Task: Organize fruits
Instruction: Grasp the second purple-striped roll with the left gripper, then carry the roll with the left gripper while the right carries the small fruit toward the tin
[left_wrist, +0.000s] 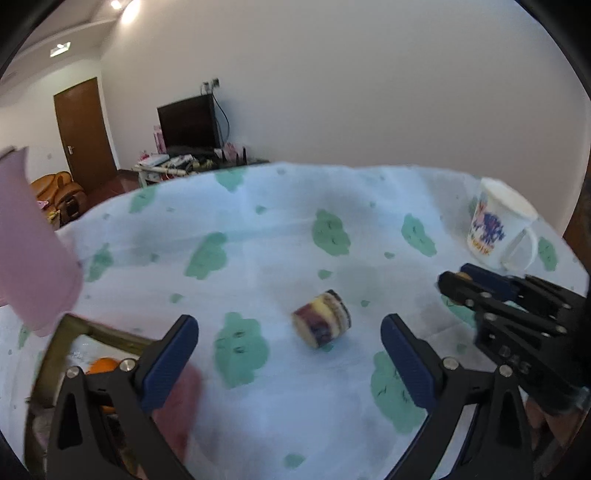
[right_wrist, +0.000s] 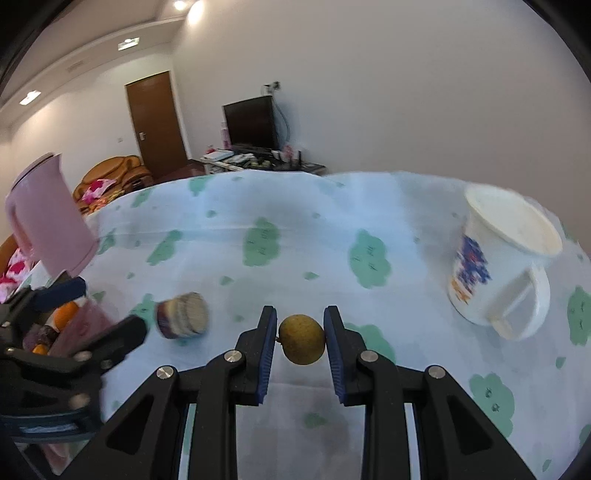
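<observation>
My right gripper (right_wrist: 300, 320) is shut on a small round yellow-green fruit (right_wrist: 302, 339), held just above the cloth; in the left wrist view it (left_wrist: 455, 283) reaches in from the right. My left gripper (left_wrist: 288, 322) stands open and wide with nothing between its pads. A striped purple-and-yellow cup dessert (left_wrist: 321, 328) lies on its side just beyond them. At the left a tray (left_wrist: 94, 328) holds an orange (left_wrist: 101, 365). The right wrist view shows the left gripper (right_wrist: 96, 310) above that tray, with the orange (right_wrist: 64, 312) and a dark purple fruit (right_wrist: 44, 336) behind it.
A pink kettle (right_wrist: 51, 218) stands at the table's left edge behind the tray. A white printed mug (right_wrist: 506, 258) stands at the right. The table wears a pale blue cloth (right_wrist: 295, 236) with green cloud prints. A blurred reddish thing (left_wrist: 181, 402) lies by the tray.
</observation>
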